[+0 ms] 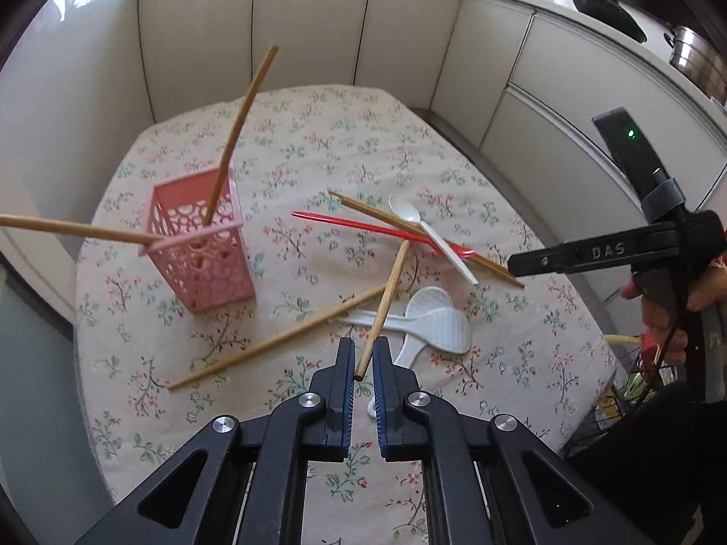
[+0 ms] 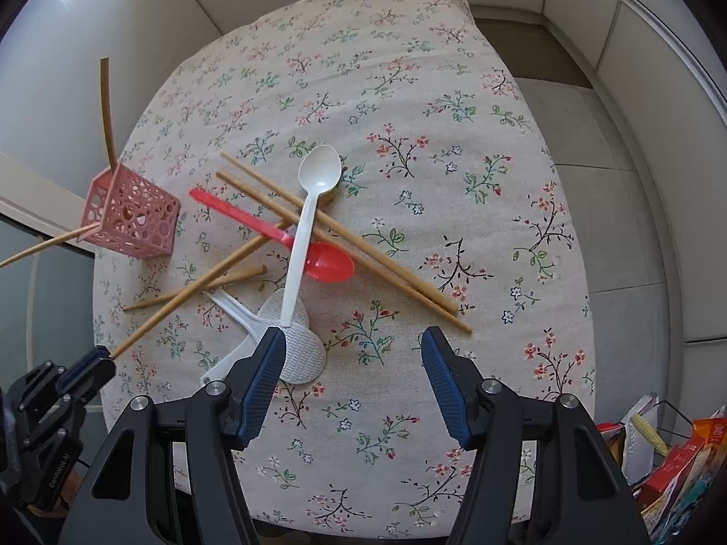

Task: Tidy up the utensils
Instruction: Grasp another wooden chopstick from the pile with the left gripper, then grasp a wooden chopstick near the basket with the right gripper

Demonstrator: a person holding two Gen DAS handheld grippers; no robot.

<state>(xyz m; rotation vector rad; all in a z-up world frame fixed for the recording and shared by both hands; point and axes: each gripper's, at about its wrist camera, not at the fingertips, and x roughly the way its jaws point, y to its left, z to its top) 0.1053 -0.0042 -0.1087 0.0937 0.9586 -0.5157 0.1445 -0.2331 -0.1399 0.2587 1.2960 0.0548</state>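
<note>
My left gripper [image 1: 363, 354] is shut on a wooden chopstick [image 1: 386, 299] and holds it tilted above the table; it also shows in the right wrist view [image 2: 191, 293]. A pink perforated holder [image 1: 204, 245] stands at the left with two chopsticks [image 1: 236, 136] in it; it also shows in the right wrist view [image 2: 129, 215]. My right gripper [image 2: 352, 363] is open and empty above the near table. In front of it lie a white spoon [image 2: 309, 209], a red spoon [image 2: 281, 238], two white rice paddles [image 2: 295, 345] and several loose chopsticks [image 2: 363, 245].
The table has a floral cloth [image 2: 454, 136]. White cabinets [image 1: 318, 22] run behind it. A pot [image 1: 699, 59] sits on the counter at the right. A wire basket with packets [image 2: 672, 458] stands on the floor by the table's right side.
</note>
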